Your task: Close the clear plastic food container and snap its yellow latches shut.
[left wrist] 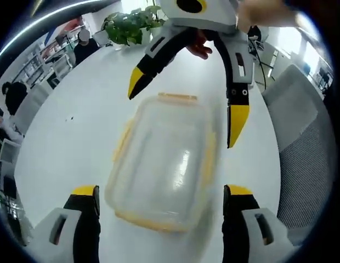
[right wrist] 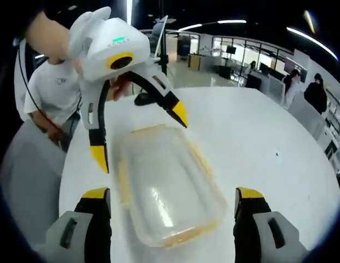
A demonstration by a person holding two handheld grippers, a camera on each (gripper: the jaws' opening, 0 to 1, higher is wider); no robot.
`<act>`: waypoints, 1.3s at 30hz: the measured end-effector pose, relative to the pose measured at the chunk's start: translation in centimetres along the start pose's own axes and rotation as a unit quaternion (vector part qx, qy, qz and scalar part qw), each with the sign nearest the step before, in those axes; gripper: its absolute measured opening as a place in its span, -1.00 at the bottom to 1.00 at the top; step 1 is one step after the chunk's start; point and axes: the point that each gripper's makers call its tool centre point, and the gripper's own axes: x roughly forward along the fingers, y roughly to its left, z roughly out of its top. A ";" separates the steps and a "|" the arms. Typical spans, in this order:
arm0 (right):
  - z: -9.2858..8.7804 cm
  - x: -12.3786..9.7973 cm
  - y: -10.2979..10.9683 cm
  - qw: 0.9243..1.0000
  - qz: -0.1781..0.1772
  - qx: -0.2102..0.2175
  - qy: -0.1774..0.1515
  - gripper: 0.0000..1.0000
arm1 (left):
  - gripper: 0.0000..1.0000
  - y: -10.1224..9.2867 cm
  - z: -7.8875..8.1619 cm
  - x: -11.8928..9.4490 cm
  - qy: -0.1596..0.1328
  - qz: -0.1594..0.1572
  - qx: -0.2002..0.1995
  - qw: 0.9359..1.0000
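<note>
A clear plastic food container (left wrist: 159, 164) with its lid resting on top lies on the white table (left wrist: 66, 142). Yellow latches (left wrist: 177, 97) run along its sides and ends; I cannot tell if they are snapped. My left gripper (left wrist: 162, 192) is open, its yellow-tipped jaws straddling the container's near end. Facing it, my right gripper (left wrist: 185, 107) hangs open over the far end. In the right gripper view the container (right wrist: 164, 186) sits between the open right gripper (right wrist: 173, 193) and the open left gripper (right wrist: 140, 137) above its far end.
A potted plant (left wrist: 131, 24) stands at the table's far edge. A grey mesh chair (left wrist: 307, 164) is beside the table. A person in a white shirt (right wrist: 49, 93) stands close to the table, by a grey chair (right wrist: 27, 175). Other people and desks are further off.
</note>
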 end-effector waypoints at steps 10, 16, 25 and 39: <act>0.2 -0.6 -0.2 1.000 -0.013 0.011 -0.018 0.88 | 0.87 0.1 0.2 -0.4 -0.017 0.015 -0.015 1.000; 0.3 -0.8 0.1 0.999 -0.016 0.020 -0.025 0.89 | 0.87 0.0 0.0 -0.7 -0.025 0.021 -0.029 0.999; 0.5 -1.3 0.4 0.998 -0.027 0.041 -0.042 0.89 | 0.87 0.0 -0.4 -1.4 -0.039 0.032 -0.043 0.998; 0.3 -1.8 1.0 0.995 -0.048 0.065 -0.064 0.89 | 0.87 0.0 -0.7 -2.2 -0.063 0.054 -0.063 0.995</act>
